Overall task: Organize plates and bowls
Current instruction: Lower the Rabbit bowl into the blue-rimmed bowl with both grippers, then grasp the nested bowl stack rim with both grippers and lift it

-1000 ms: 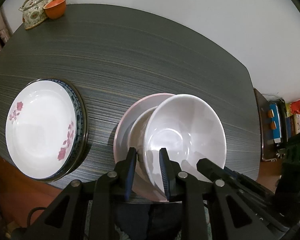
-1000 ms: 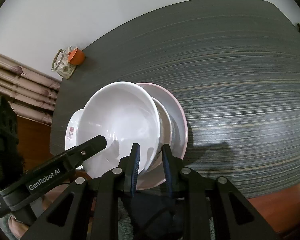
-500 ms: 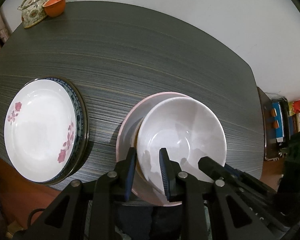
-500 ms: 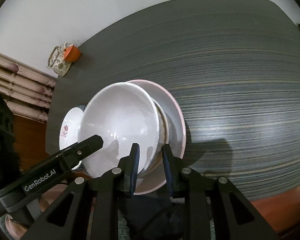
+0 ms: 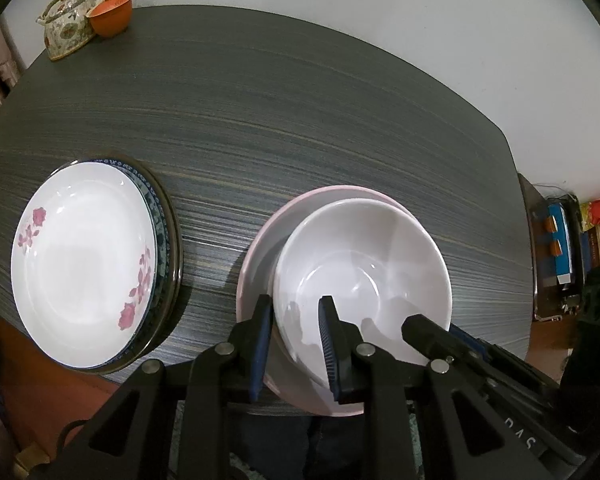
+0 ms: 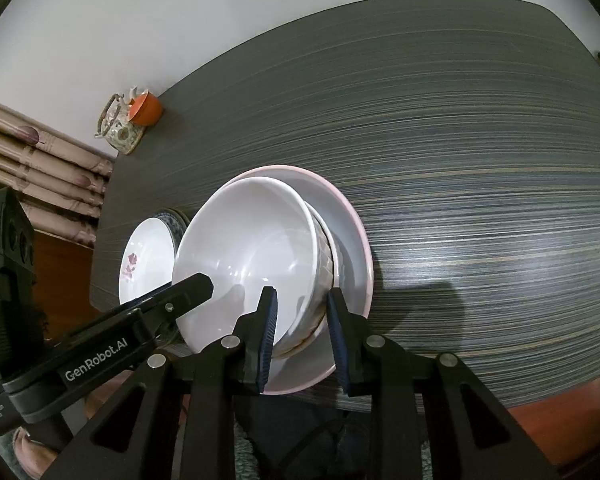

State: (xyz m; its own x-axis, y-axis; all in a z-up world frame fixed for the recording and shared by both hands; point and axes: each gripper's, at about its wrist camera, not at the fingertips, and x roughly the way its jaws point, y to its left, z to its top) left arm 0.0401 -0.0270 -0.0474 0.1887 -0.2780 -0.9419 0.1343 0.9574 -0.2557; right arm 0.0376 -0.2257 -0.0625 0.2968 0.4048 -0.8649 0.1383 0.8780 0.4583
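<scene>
A white bowl (image 5: 364,272) sits nested in another bowl on a pink-rimmed plate (image 5: 268,240) near the table's front edge. My left gripper (image 5: 296,344) straddles the bowl's near rim with its jaws parted. My right gripper (image 6: 302,332) straddles the rim of the bowl (image 6: 252,256) on its right side, jaws also parted, with the lower bowl (image 6: 326,256) showing beneath, both on the plate (image 6: 352,240). A white flowered plate (image 5: 84,268) lies on a blue-patterned plate (image 5: 162,232) to the left, also in the right wrist view (image 6: 148,256).
A floral teapot (image 5: 66,24) and an orange cup (image 5: 110,16) stand at the table's far left corner, also in the right wrist view (image 6: 122,128). The dark table (image 5: 300,120) stretches beyond. Shelves with boxes (image 5: 564,240) stand at right.
The white bowl came down from a tilt and now sits level in the lower bowl. Both grippers' jaws have widened around its rim.
</scene>
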